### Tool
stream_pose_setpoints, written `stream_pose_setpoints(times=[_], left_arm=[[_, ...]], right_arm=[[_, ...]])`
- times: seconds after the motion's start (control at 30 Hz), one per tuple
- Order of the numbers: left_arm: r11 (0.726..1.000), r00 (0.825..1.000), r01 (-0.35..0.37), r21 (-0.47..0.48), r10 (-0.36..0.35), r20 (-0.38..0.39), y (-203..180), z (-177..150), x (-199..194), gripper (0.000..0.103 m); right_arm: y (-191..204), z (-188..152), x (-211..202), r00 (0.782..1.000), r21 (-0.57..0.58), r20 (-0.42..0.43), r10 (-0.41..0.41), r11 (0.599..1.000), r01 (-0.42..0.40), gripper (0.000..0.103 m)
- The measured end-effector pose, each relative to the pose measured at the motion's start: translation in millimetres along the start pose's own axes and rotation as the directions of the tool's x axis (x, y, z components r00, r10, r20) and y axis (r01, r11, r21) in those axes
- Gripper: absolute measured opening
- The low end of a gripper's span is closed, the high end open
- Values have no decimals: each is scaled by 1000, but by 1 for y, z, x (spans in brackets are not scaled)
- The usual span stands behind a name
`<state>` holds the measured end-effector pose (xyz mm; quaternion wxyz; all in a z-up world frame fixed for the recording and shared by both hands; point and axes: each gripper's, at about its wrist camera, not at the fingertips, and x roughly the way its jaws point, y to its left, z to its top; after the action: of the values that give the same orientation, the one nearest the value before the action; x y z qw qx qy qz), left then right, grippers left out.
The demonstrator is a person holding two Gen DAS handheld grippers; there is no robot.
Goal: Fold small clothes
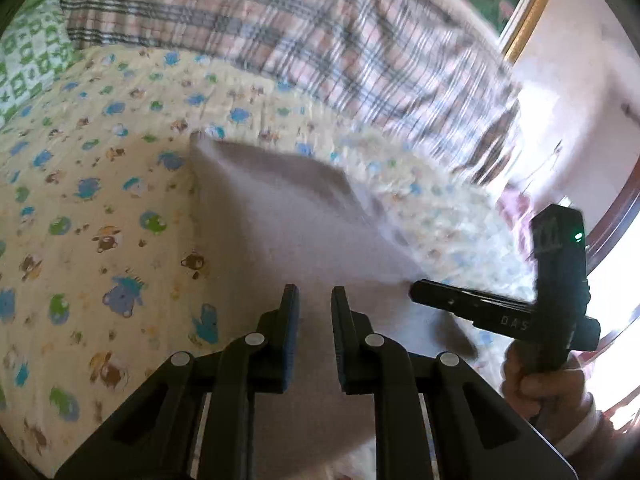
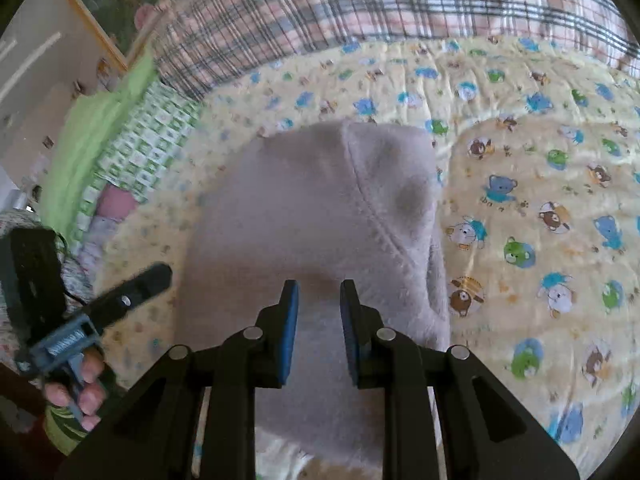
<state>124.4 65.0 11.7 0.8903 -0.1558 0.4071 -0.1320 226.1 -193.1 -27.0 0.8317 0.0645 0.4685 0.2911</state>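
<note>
Far left in the left wrist view: a green-and-white checked cloth point(image 1: 28, 68), edging a yellow quilt point(image 1: 100, 200) printed with bears and small animals. Spread across the quilt's middle: a pale grey fleece garment point(image 1: 288, 232), soft and fuzzy, one corner pointing up and away. Directly over its near part: the left tongs point(image 1: 315, 300), fingers spread with a clear gap between the blue pads, fleece visible through that gap, nothing pinched. Whether the fingertips point(image 1: 290, 296) touch the cloth, cannot tell. Above and behind: a plaid blanket point(image 1: 280, 28) in pink, grey and white (blurred on its right side). Further right: the right tongs point(image 1: 416, 294), seen side-on, tip just at the garment's right edge, gripped by a hand point(image 1: 532, 380) at the lower right.

Far left in the right wrist view: a hand point(image 2: 80, 384) squeezing the blue handle of the left tongs point(image 2: 160, 272), its tip beside the garment's left edge. Behind it: a green sheet point(image 2: 92, 128) and the checked cloth point(image 2: 148, 148). Centre: the fleece garment point(image 2: 312, 208), lying on the quilt point(image 2: 540, 184), a stitched seam running diagonally down its right half and a folded flap along the right side. Over its near end: the right tongs point(image 2: 319, 292), fingers apart, blue pads facing each other across bare fleece, gripping nothing. Across the top: the plaid blanket point(image 2: 360, 4).
</note>
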Motion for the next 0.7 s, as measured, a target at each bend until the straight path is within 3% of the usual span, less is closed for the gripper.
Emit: stream_pose_setpoints(times=[0.07, 0.17, 0.3, 0.57, 0.7], left_arm=[[999, 995, -26, -31, 23, -101, 14, -3, 32, 9], [995, 994, 39, -93, -48, -101, 32, -4, 45, 3], [997, 995, 26, -75, -33, -96, 29, -1, 45, 2], [1000, 998, -10, -9, 9, -66, 12, -23, 8, 6], [1000, 998, 21, 19, -20, -64, 4, -51, -23, 10]], right_arm=[[-13, -2, 15, 999, 12, -22, -34, 999, 34, 22], [-30, -2, 23, 1000, 49, -13, -3, 999, 4, 19], [-34, -1, 23, 1000, 44, -2, 3, 999, -2, 19], [-25, -12, -8, 1000, 31, 21, 6, 999, -7, 23], [-17, -34, -37, 999, -10, 37, 34, 999, -33, 23]])
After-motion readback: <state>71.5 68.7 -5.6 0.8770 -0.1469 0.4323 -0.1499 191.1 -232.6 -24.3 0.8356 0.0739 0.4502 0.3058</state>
